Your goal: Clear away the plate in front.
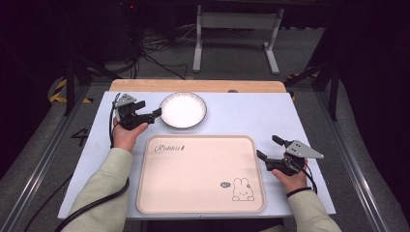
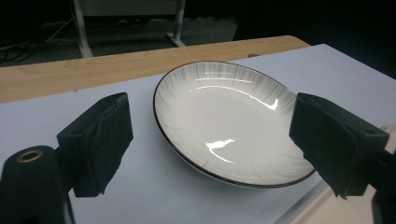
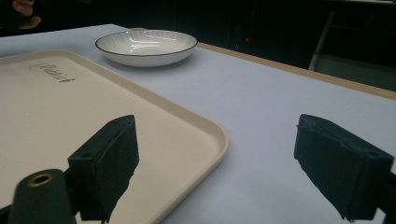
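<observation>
A white shallow plate (image 1: 183,110) with a thin dark rim sits on the pale table, just behind a beige tray (image 1: 200,174). The tray carries script lettering and a rabbit drawing and has nothing on it. My left gripper (image 1: 151,108) is open at the plate's left edge, and in the left gripper view the plate (image 2: 224,121) lies between and beyond its jaws. My right gripper (image 1: 267,147) is open beside the tray's right edge. In the right gripper view one jaw hangs over the tray's corner (image 3: 205,135) and the other over bare table, with the plate (image 3: 147,46) far off.
The pale table top (image 1: 251,116) ends in a wooden strip (image 1: 193,85) along its far edge. Beyond it stand a white metal frame (image 1: 237,34) and cables on the dark floor. Black cables trail from both grippers toward the near edge.
</observation>
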Available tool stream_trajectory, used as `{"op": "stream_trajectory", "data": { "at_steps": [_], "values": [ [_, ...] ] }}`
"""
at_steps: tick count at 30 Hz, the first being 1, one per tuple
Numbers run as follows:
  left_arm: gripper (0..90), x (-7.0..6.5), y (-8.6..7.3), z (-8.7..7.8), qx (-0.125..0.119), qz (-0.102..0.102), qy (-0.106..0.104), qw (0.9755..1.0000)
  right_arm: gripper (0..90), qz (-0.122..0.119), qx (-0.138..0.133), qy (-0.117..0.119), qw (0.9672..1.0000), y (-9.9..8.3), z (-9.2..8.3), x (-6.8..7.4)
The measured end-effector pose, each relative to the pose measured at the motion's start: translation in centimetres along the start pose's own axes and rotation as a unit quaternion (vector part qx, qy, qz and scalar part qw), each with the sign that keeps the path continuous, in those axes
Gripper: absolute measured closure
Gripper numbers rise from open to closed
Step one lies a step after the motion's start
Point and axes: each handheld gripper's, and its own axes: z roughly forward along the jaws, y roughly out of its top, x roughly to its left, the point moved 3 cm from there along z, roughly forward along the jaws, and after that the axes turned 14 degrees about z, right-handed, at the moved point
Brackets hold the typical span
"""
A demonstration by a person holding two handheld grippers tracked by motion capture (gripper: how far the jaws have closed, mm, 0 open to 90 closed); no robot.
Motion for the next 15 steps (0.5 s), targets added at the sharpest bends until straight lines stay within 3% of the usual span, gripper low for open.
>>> {"op": "stream_trajectory", "data": {
  "at_steps": [3,7,10,15],
  "values": [
    [14.5,0.4,0.0,0.3,0.002,-0.007,0.006,1.0000,13.6,0.001,-0.001,0.001,1.0000,0.0,0.0,0.0],
    [19.9,0.8,0.1,0.8,0.009,0.002,0.008,0.9999,12.9,0.004,-0.002,0.000,1.0000,0.0,0.0,0.0],
    [26.2,0.9,0.1,1.2,-0.005,-0.019,-0.008,0.9998,12.9,0.003,-0.002,-0.001,1.0000,0.0,0.0,0.0],
    [27.6,1.2,0.4,2.0,0.003,-0.012,0.004,0.9999,12.6,0.004,-0.003,-0.003,1.0000,0.0,-0.1,0.0]
  ]
}}
